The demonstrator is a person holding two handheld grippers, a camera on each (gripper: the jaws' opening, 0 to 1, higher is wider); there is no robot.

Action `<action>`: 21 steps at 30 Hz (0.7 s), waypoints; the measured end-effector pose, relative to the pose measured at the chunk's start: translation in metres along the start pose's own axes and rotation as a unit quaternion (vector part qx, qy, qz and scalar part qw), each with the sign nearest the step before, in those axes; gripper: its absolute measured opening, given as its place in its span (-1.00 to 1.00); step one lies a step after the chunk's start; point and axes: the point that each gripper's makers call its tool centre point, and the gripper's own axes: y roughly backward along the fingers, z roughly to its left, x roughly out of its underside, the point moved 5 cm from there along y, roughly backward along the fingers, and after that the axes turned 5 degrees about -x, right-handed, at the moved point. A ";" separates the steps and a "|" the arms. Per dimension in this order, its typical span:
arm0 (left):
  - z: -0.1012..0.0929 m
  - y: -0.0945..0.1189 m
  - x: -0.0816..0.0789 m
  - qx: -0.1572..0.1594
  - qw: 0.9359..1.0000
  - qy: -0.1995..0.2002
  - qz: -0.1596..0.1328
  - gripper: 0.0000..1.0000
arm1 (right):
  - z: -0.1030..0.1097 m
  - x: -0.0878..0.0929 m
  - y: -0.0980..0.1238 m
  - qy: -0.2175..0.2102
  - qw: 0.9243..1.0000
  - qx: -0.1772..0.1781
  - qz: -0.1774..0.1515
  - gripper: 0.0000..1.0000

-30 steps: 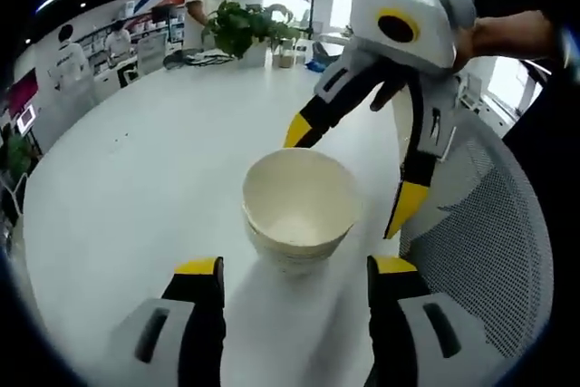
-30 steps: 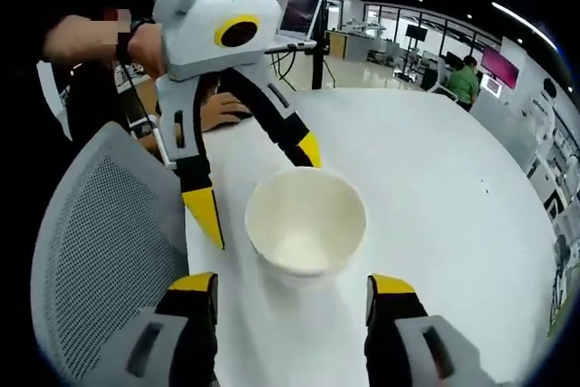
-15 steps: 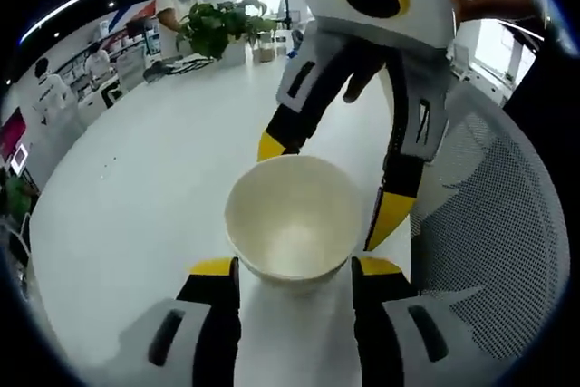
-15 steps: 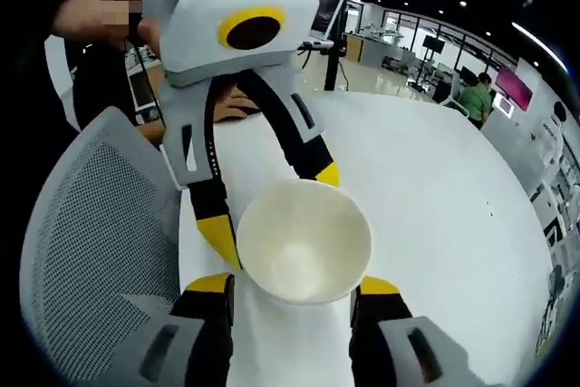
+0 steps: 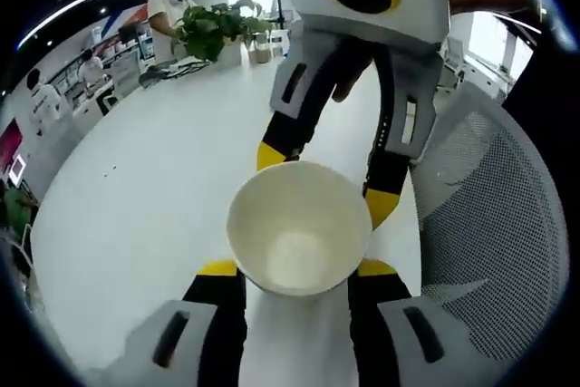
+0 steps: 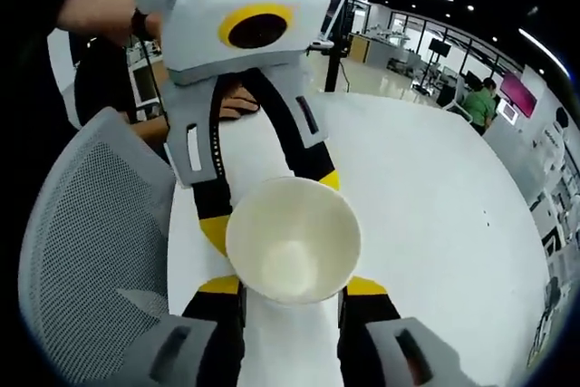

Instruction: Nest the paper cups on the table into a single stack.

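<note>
In your left gripper view you are looking across the white desk (image 5: 136,178) toward a potted plant (image 5: 213,29) at its far edge and people standing beyond it, with a grey mesh chair (image 5: 494,224) on the right. In your right gripper view that chair (image 6: 86,242) is sitting on the left, and you are seeing an open laptop (image 6: 331,6) on a stand and a hand (image 6: 237,101) resting on the desk (image 6: 435,188).

The paper cup (image 5: 297,237) is sitting right between the yellow tips of your left gripper (image 5: 294,269), its mouth facing the camera; the jaws are pressing against its sides, closed in on it. The right gripper (image 5: 322,178) is reaching in from above, its tips straddling the far rim.

In the right gripper view the cup (image 6: 292,237) is likewise lying between the tips of your right gripper (image 6: 292,285), the jaws squeezing both sides, while the left gripper (image 6: 267,201) is flanking it from beyond. Whether the cup is touching the desk cannot be told.
</note>
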 end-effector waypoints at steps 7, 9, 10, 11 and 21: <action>0.033 -0.002 -0.007 -0.015 1.000 0.014 -0.010 -0.14 | -0.031 -0.011 0.003 0.014 1.000 0.007 0.001 -0.25; 0.043 -0.002 -0.009 -0.018 1.000 0.017 -0.012 -0.14 | -0.038 -0.016 0.004 0.018 1.000 0.008 0.001 -0.25; 0.051 -0.003 -0.011 -0.021 0.999 0.019 -0.014 -0.14 | -0.041 -0.018 0.005 0.019 1.000 0.008 0.001 -0.25; 0.056 -0.004 -0.012 -0.023 0.999 0.020 -0.014 -0.14 | -0.048 -0.019 0.005 0.019 1.000 0.010 0.000 -0.26; 0.108 -0.014 -0.023 -0.039 0.999 0.033 -0.018 -0.15 | -0.103 -0.033 0.004 0.022 0.999 0.034 0.001 -0.29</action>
